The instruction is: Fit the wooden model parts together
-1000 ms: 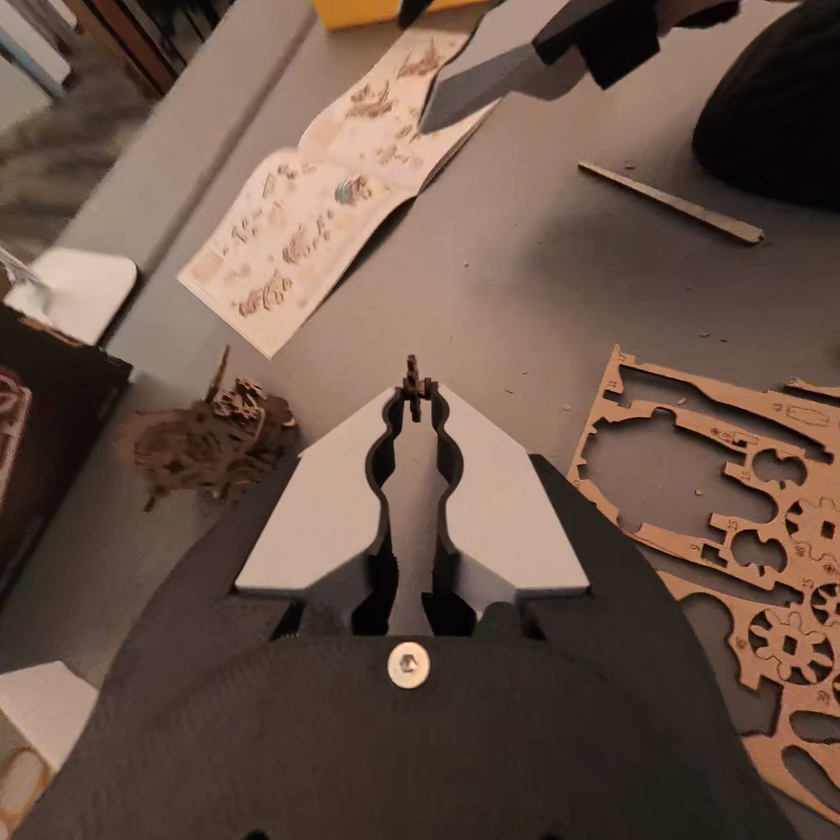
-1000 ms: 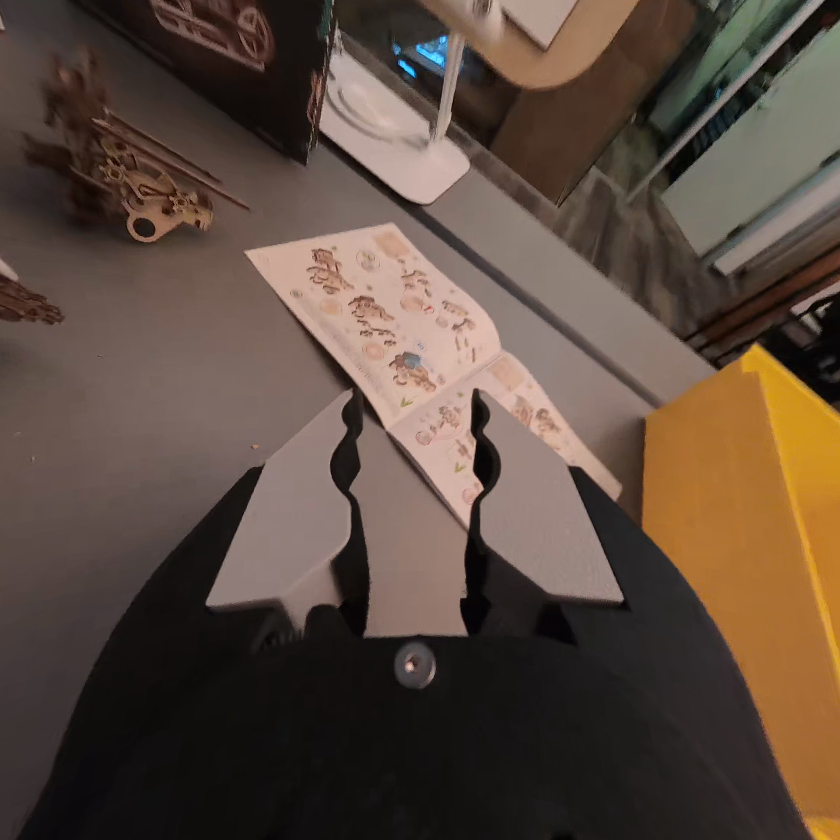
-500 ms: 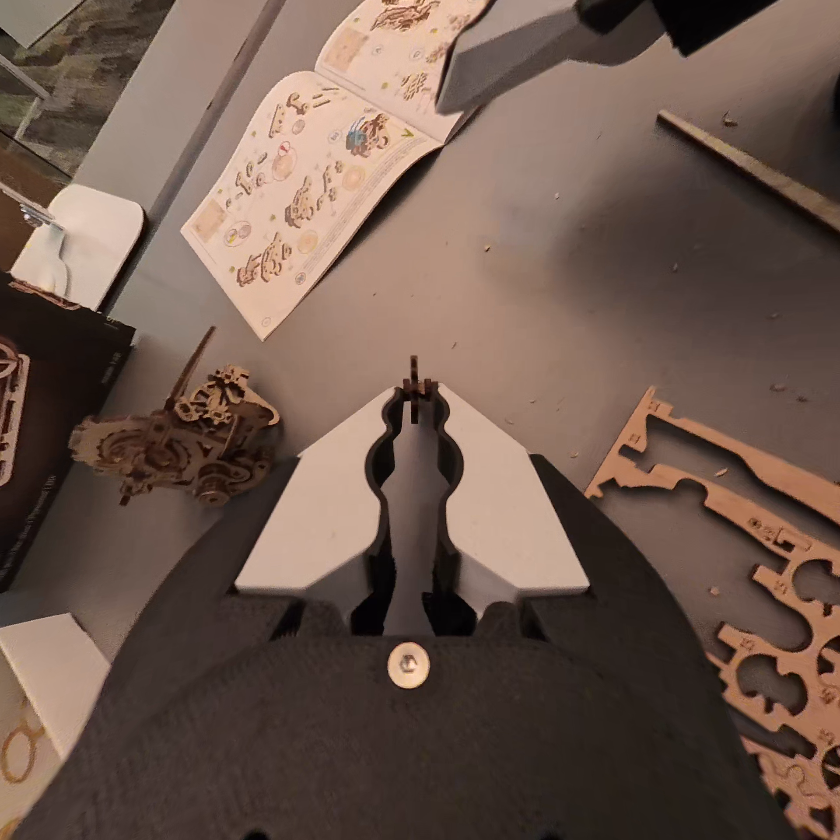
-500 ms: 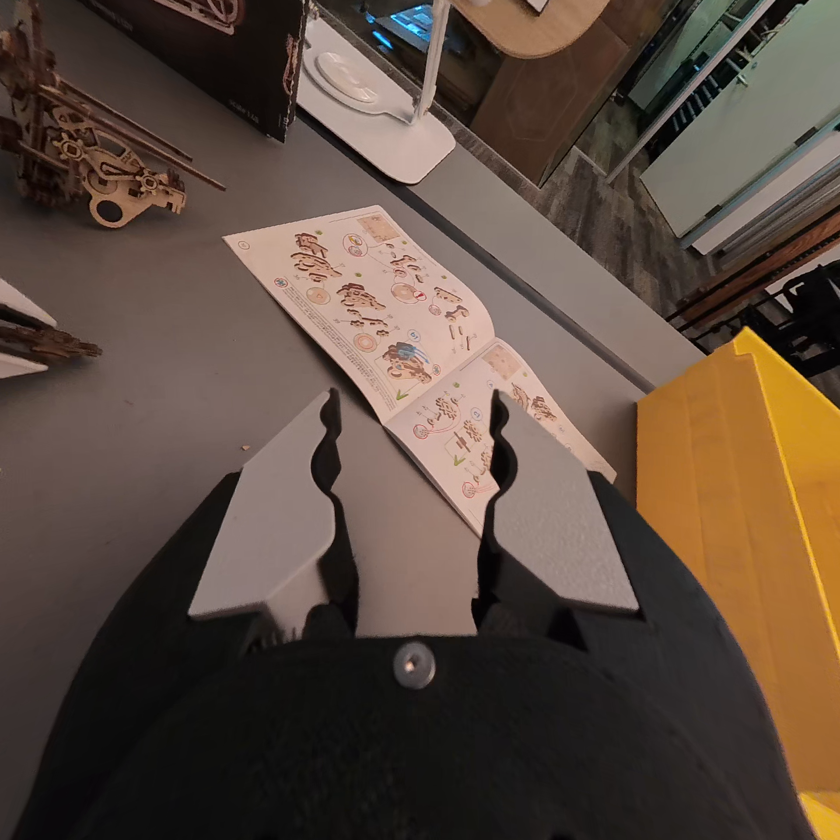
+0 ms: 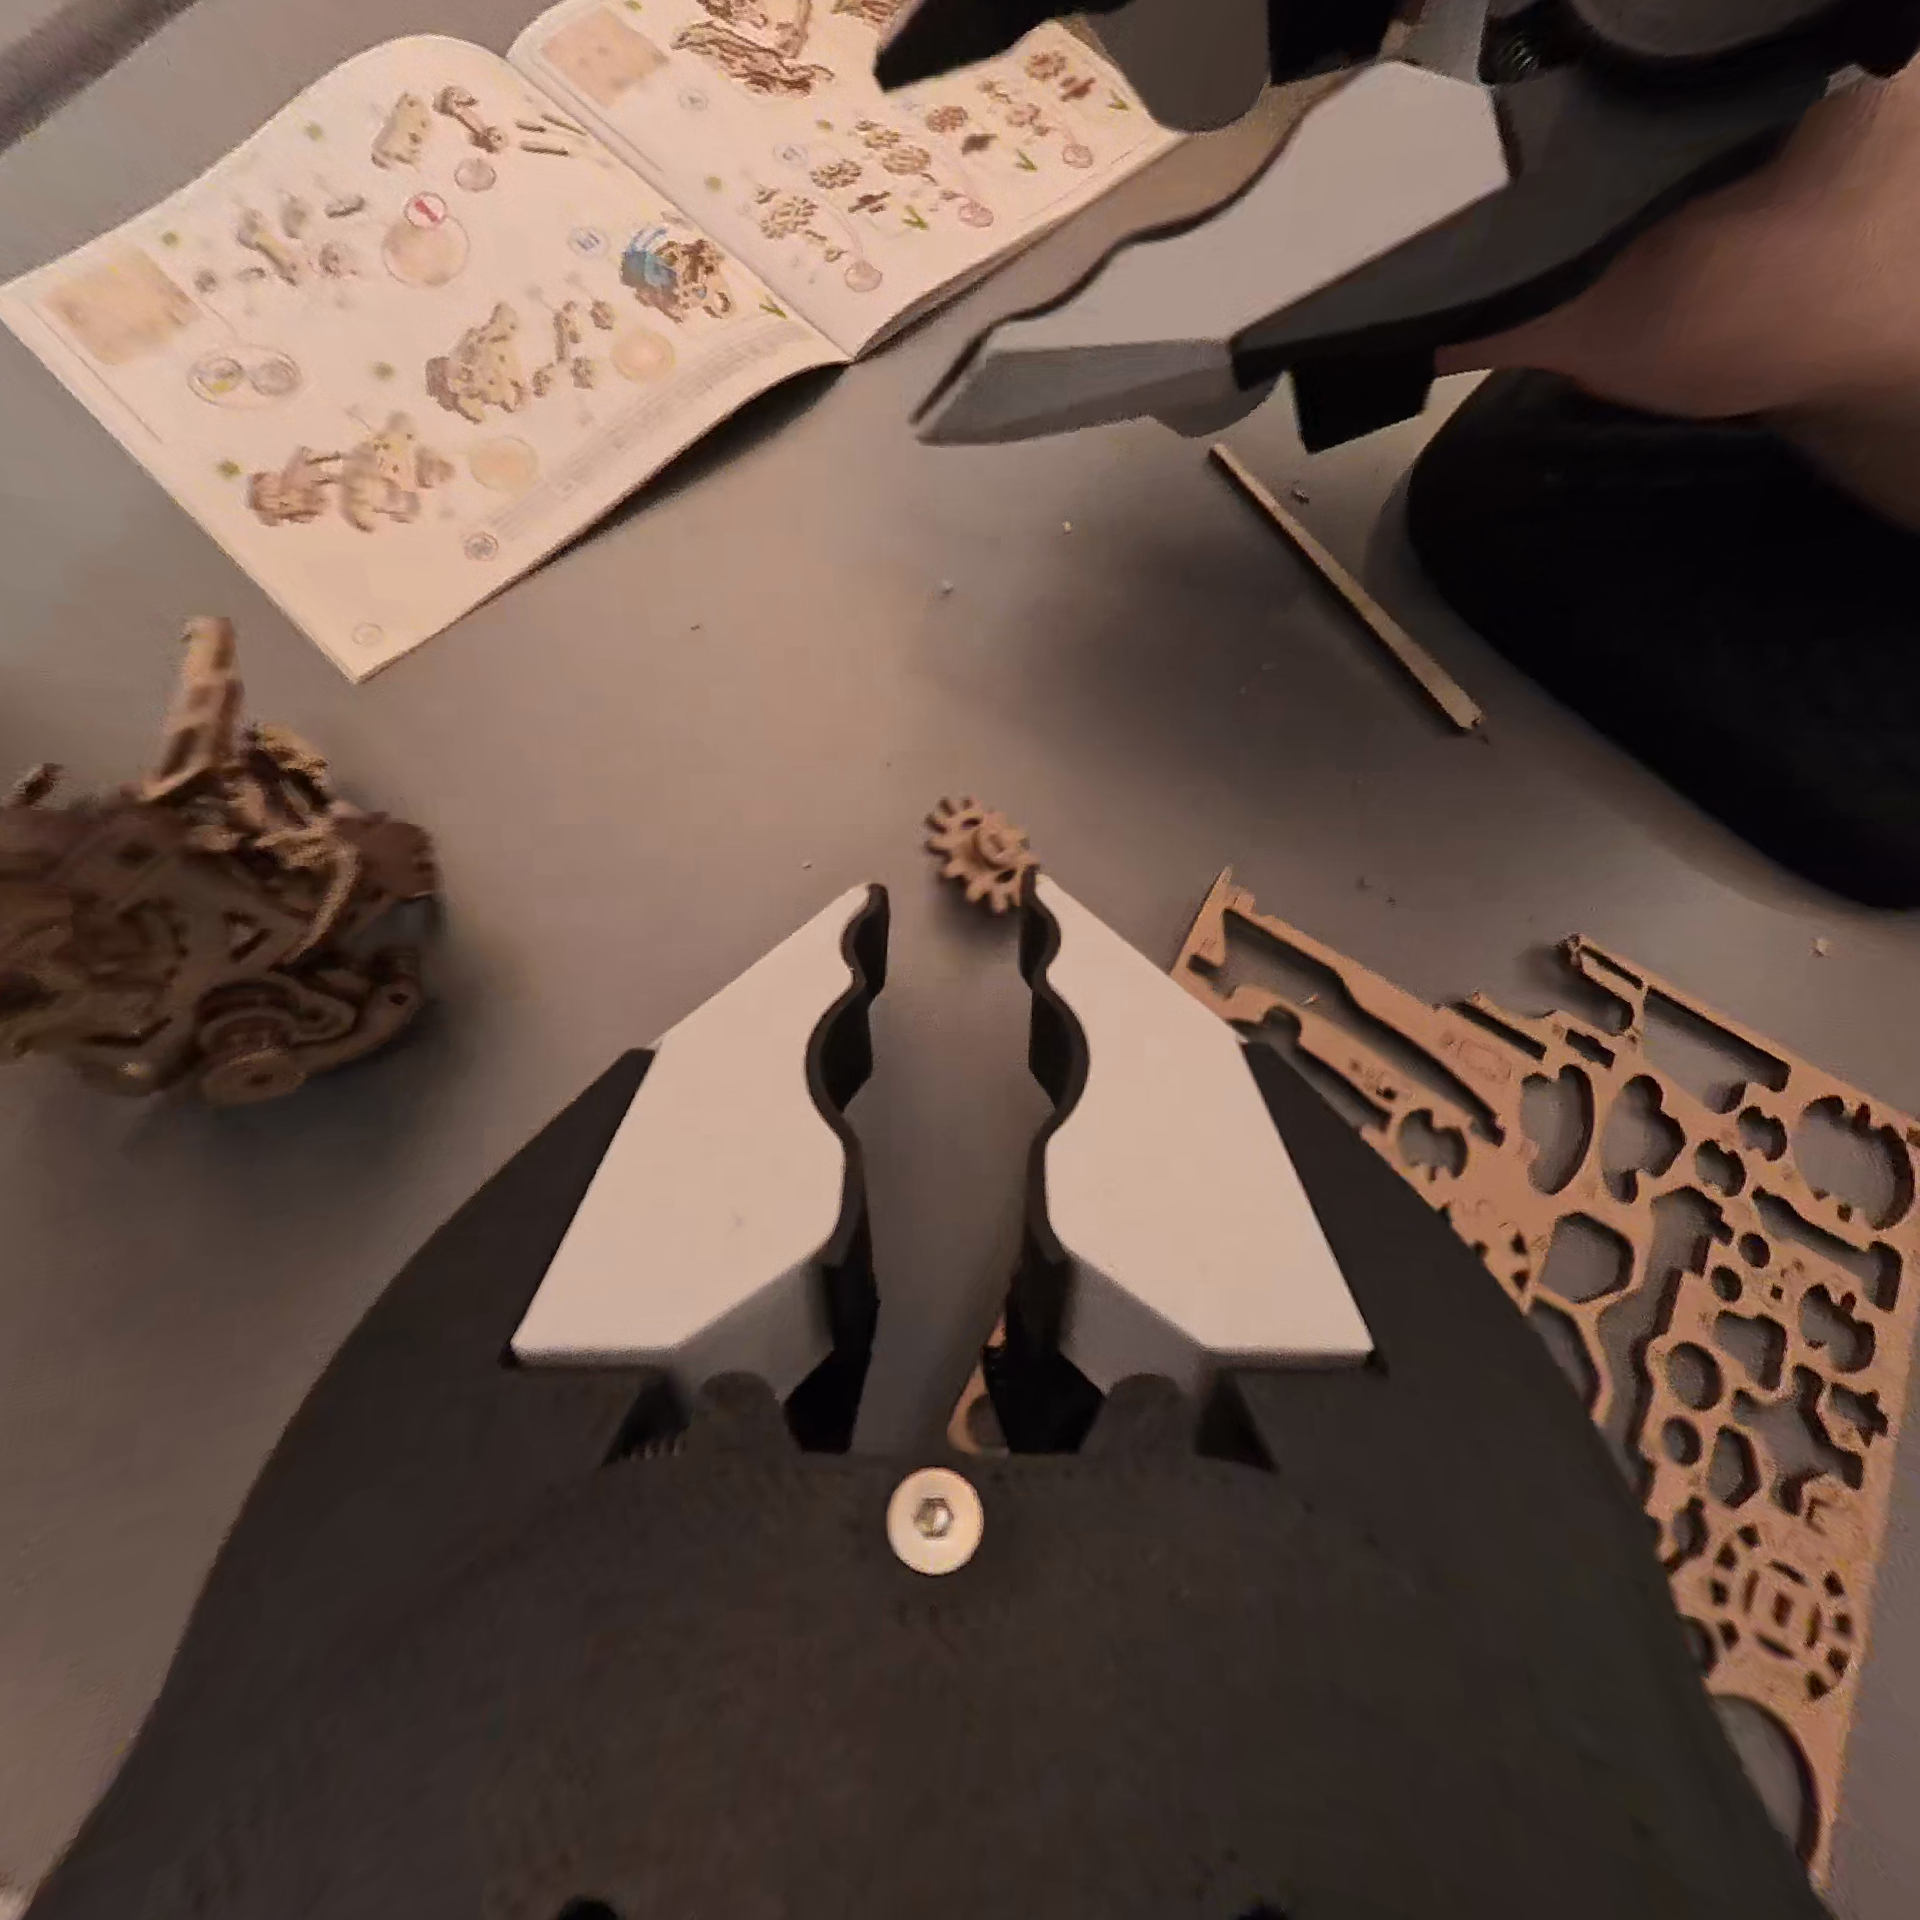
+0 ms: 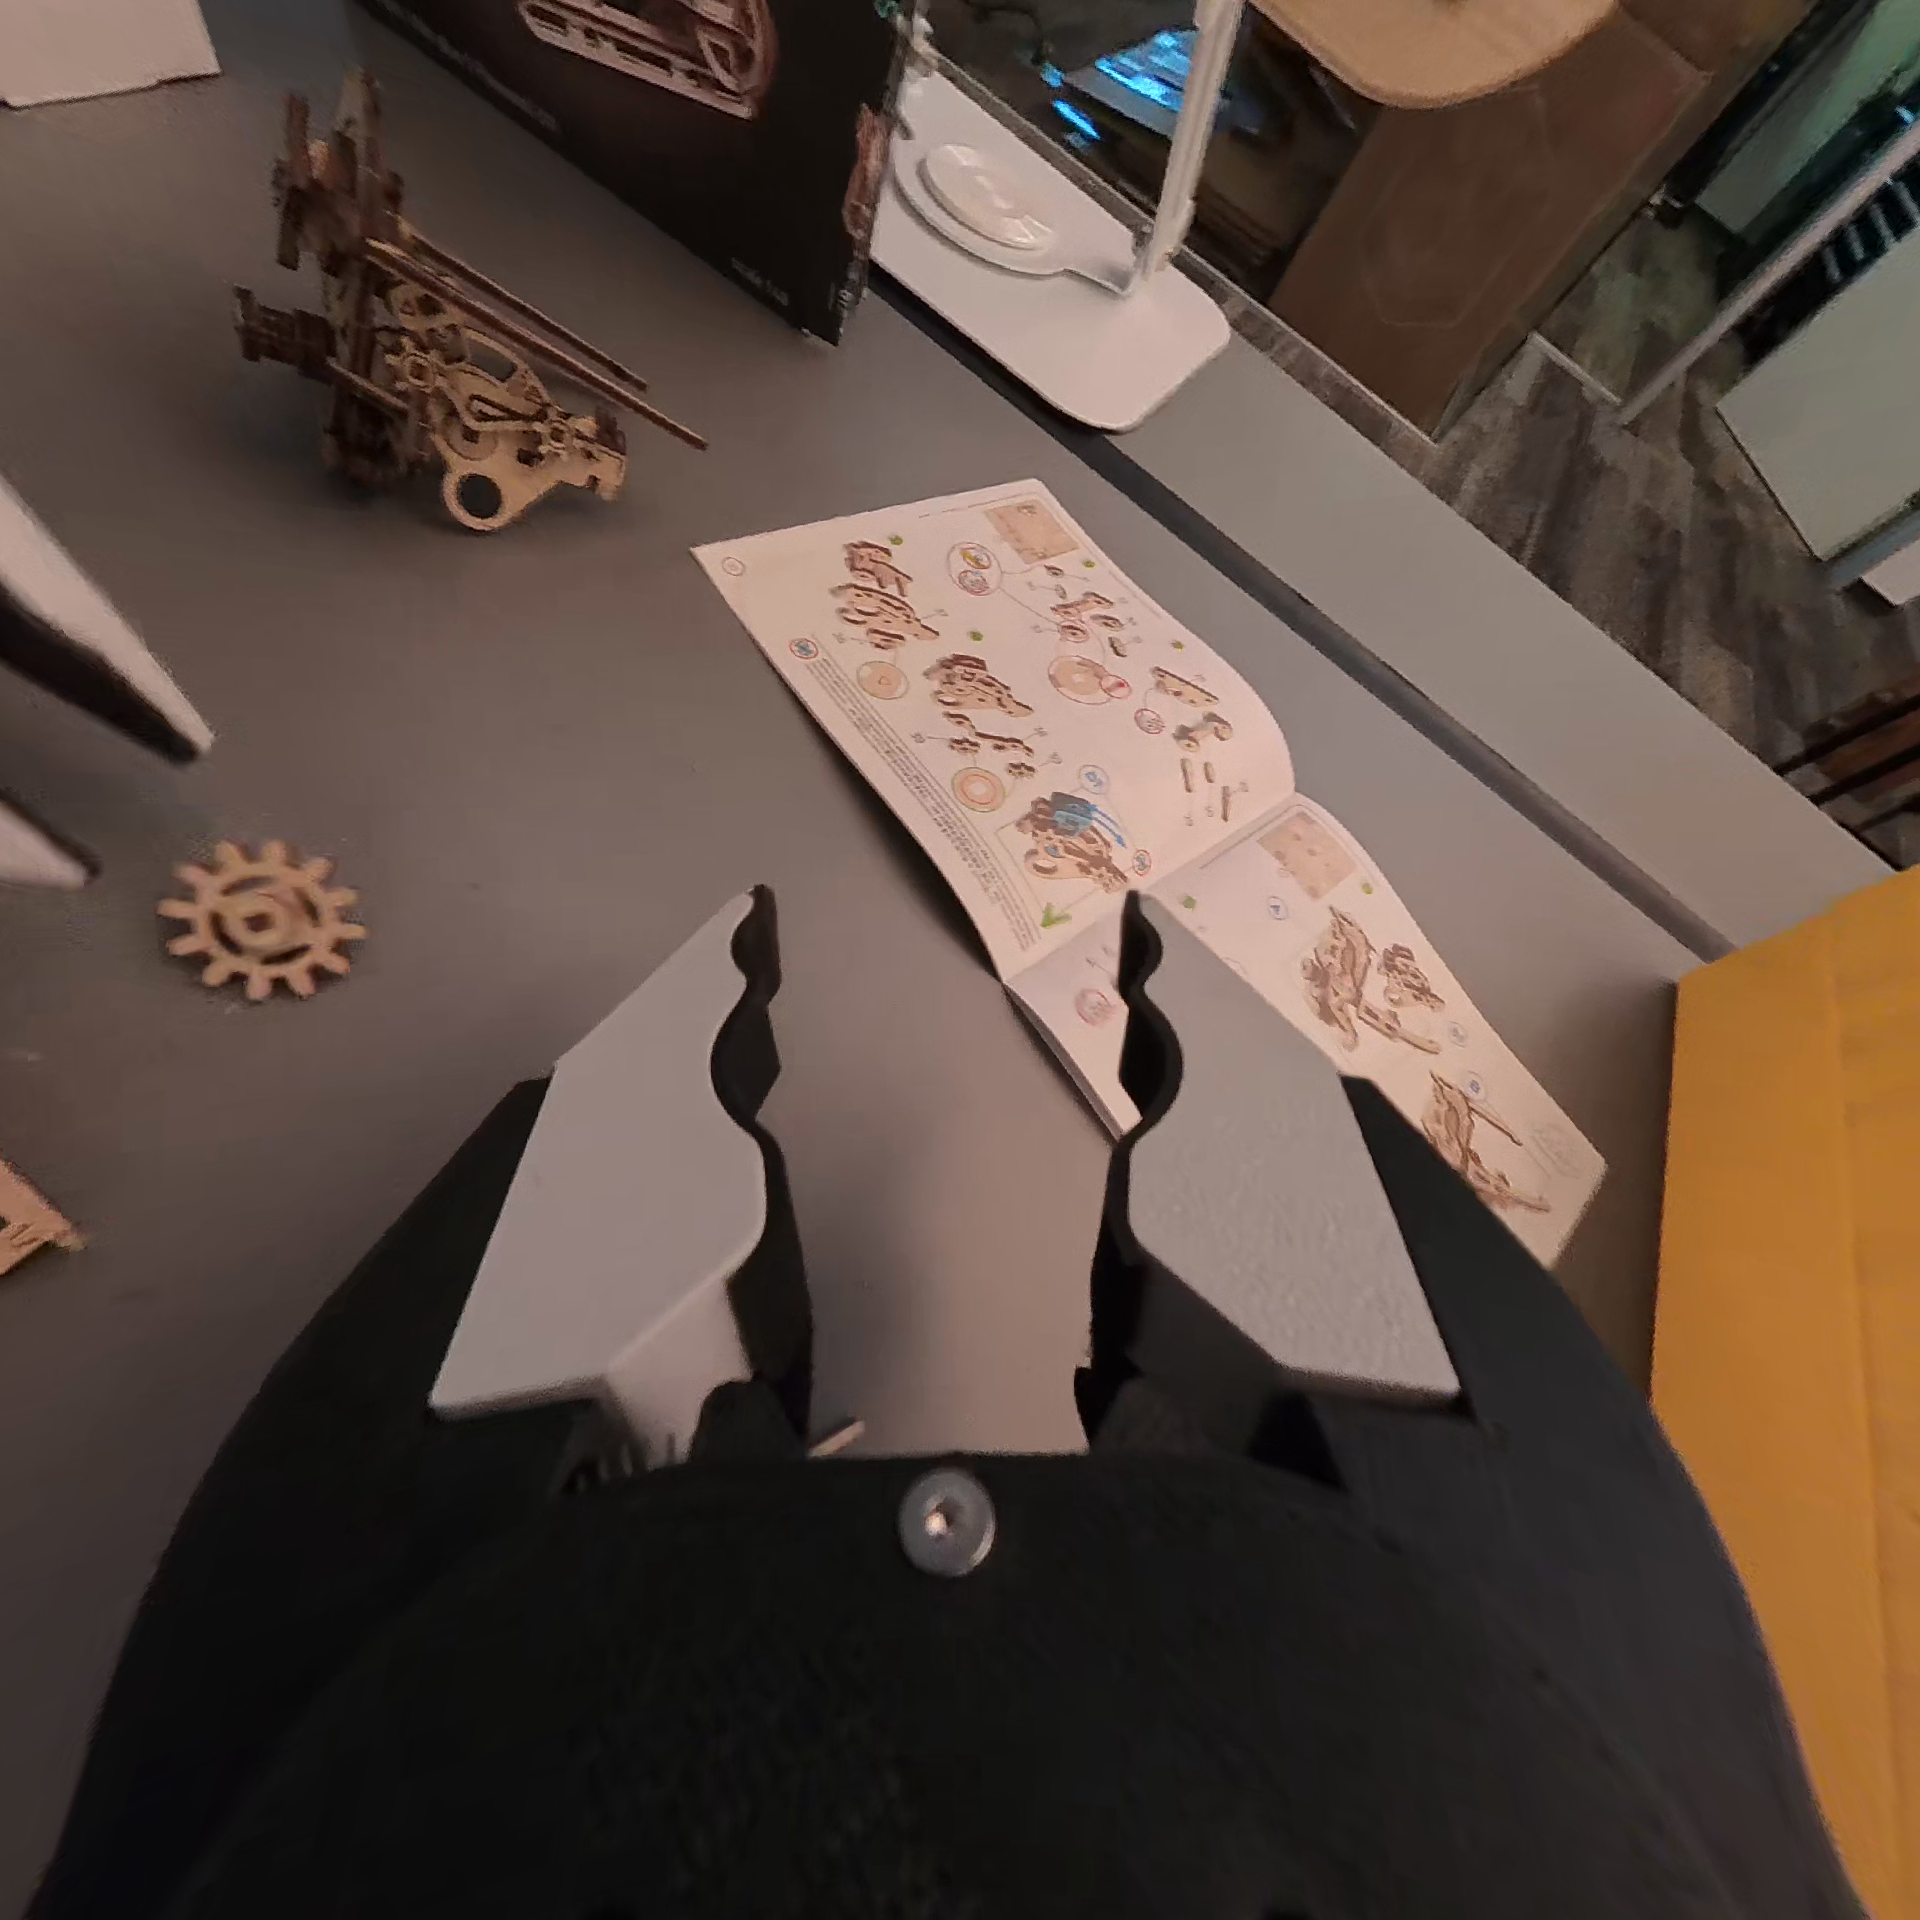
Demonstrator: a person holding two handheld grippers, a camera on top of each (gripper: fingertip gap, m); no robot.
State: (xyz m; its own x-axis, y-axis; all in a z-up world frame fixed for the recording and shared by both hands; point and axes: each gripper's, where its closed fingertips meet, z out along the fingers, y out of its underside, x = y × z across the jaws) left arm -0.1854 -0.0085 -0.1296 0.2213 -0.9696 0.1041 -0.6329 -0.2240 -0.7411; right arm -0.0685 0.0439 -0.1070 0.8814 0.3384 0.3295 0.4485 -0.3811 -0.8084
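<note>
Left wrist view: left gripper (image 5: 956,896) released, gear (image 5: 981,840) on table; right gripper (image 6: 943,906) empty, unclenched

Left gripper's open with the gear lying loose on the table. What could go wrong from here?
1. The gear lies flat on the grey table, so the open left gripper may struggle to get its fingertips under it and could push it away.
2. The cut-out sheet lies right beside the left gripper and could get bumped.
3. The open right gripper hovers over the instruction booklet and could snag a page.
</note>
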